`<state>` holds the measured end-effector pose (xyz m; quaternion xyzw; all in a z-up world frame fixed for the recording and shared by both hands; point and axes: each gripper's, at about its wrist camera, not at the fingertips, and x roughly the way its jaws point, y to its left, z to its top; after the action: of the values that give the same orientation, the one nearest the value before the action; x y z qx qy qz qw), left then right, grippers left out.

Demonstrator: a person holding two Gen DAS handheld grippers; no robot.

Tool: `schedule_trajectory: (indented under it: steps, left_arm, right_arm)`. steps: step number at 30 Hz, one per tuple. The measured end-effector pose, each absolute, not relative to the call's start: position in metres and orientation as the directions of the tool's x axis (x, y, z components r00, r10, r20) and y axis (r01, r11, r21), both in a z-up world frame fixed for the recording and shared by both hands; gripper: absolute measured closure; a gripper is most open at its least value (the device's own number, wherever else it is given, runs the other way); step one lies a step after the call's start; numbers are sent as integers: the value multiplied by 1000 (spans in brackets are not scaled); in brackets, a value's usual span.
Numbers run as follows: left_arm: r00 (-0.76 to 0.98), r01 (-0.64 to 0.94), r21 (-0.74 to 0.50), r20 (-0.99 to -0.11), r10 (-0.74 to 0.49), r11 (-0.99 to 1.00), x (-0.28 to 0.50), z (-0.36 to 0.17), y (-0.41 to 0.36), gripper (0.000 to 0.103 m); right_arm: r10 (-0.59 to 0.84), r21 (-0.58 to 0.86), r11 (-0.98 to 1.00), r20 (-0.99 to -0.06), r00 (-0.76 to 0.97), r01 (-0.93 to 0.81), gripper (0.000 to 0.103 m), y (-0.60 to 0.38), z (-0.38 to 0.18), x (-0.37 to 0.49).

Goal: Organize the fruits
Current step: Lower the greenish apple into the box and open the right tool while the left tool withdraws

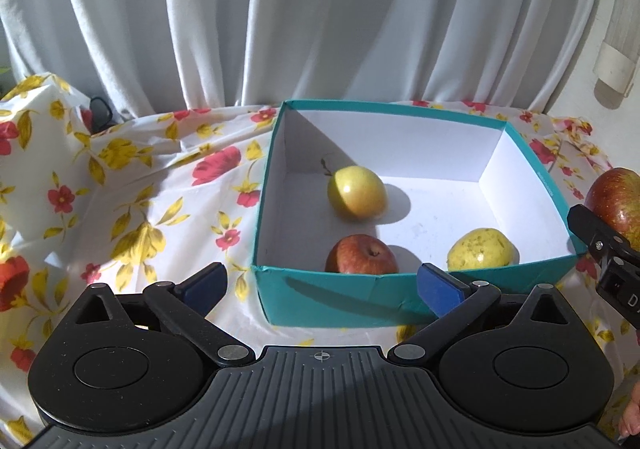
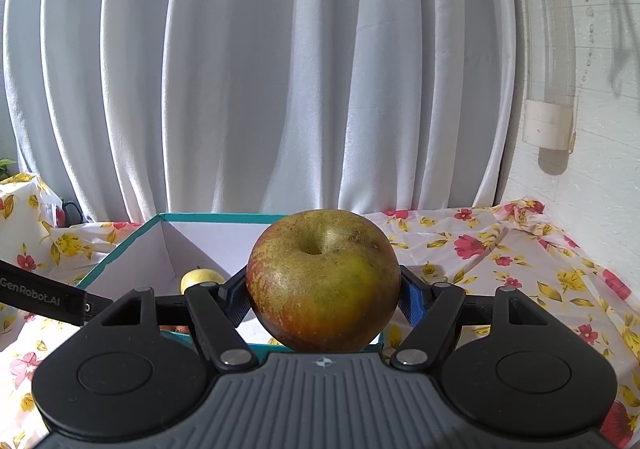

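Observation:
A teal box (image 1: 340, 301) with a white inside stands on the flowered cloth. In it lie a smooth yellow fruit (image 1: 357, 192), a red apple (image 1: 362, 255) at the near wall and a spotted yellow fruit (image 1: 482, 250). My left gripper (image 1: 320, 285) hangs wide open just before the box's near wall, nothing between its blue pads. My right gripper (image 2: 324, 291) is shut on a large green-red apple (image 2: 323, 281), held in the air at the box's (image 2: 120, 253) right near corner. That apple (image 1: 616, 197) and a right finger show at the right edge of the left wrist view.
White curtains hang behind the table. The flowered tablecloth (image 2: 500, 261) stretches to the right of the box and to its left (image 1: 132, 209). A covered block (image 1: 28, 121) stands at the far left. A clear tube holder (image 2: 550, 49) is fixed on the right wall.

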<state>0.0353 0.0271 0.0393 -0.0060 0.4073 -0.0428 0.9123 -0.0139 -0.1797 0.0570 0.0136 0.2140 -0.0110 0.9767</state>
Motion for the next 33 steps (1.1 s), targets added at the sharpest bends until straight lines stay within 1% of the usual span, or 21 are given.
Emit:
schedule_trajectory:
  steps: [3,13,22,25,30,31,33]
  left_arm:
    - [651,74,-51,-754,-87,996,32,36,30,0]
    - [643,24,-28,-765,-37,999,20,30,42,0]
    - [629,34,-2,-777,-23,999,17,26,38,0]
    - [622,33,-5,-783,-24,999,19,24,39,0]
    - [622,50,4,-782,-28,999,19,22,36,0]
    - [622,54,6,-783,-29,999,19,22,35,0]
    - [618,59,10,-785,-29,998,19,21,34,0]
  right_arm:
    - [-5,16,1000,-433,901,13,31,-178,52,-11]
    - [31,-3,999,-479,877,-37,31,-172,34,13]
    - [33,-17,999,-503,864,-48,31,-169,24,34]
    - [33,-22,998,-521,853,-52,31,-169,20,43]
    - [9,-36,999,-585,811,-37,31,-169,6,62]
    - [3,-58,997,-582,813,-45,31,-167,5,63]
    - [7,-53,997,-592,806,-48,31,-166,4,67]
